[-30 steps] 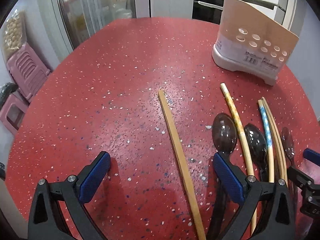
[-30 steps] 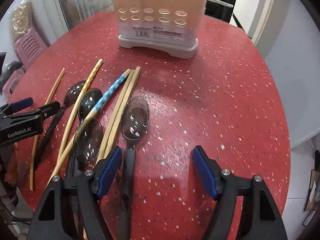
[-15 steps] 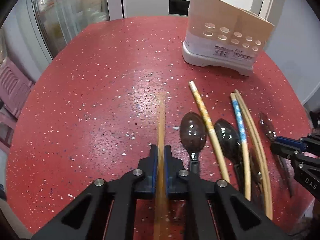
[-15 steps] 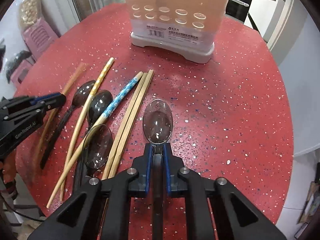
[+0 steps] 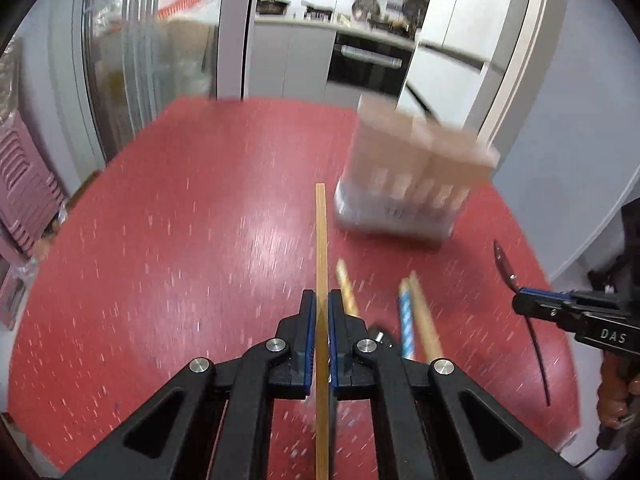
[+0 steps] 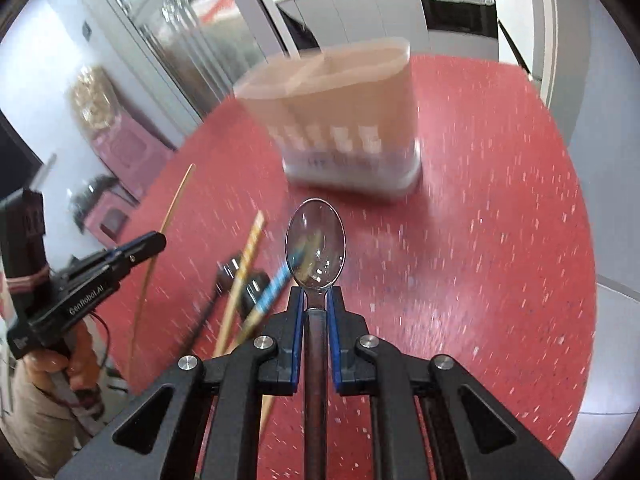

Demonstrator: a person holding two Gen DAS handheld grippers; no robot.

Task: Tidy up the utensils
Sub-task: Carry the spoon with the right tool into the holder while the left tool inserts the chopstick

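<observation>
My left gripper (image 5: pixel 319 304) is shut on a plain wooden chopstick (image 5: pixel 321 240) and holds it above the red table, tip pointing toward the utensil holder (image 5: pixel 416 176). My right gripper (image 6: pixel 316 300) is shut on the handle of a clear dark spoon (image 6: pixel 315 236), lifted above the table, bowl toward the holder (image 6: pixel 340 120). The holder is beige with a white base and round holes, and is blurred. The right gripper (image 5: pixel 524 302) with its spoon shows at the right of the left wrist view. The left gripper (image 6: pixel 156 240) with its chopstick shows at the left of the right wrist view.
Patterned chopsticks (image 5: pixel 346 292) and a blue-patterned one (image 5: pixel 406 320) lie on the red speckled table (image 5: pixel 200 240) beside dark spoons (image 6: pixel 256 284). Pink stools (image 5: pixel 24 196) stand left of the table. Kitchen cabinets and an oven are behind.
Both grippers closed on their utensils and then lifted them off the table, moving toward the holder. The views now tilt up and are motion-blurred.
</observation>
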